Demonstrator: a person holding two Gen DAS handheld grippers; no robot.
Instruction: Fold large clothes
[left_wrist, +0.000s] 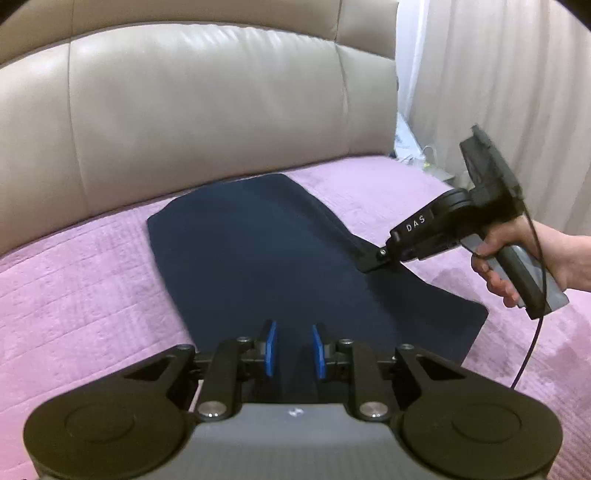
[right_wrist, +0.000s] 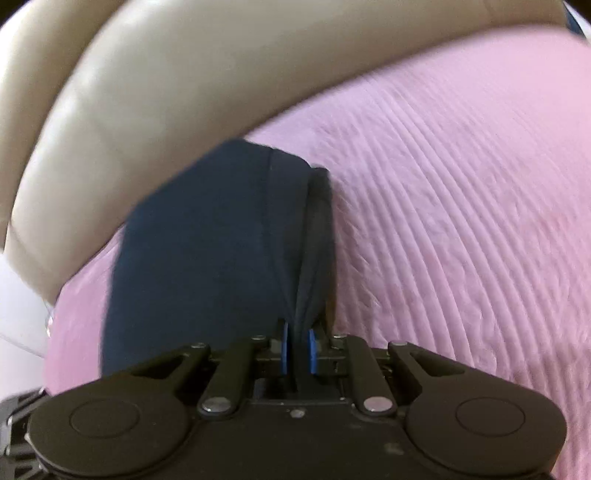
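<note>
Black hand-held gripper, 2 blue pads, "DAS" lettering, trailing black cable.

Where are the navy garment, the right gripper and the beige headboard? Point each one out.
navy garment (left_wrist: 258, 258), left wrist view, middle of the flat cloth.
right gripper (right_wrist: 297, 350), right wrist view, between its blue pads, pinching cloth.
beige headboard (left_wrist: 207, 122), left wrist view, centre cushion panel.
</note>
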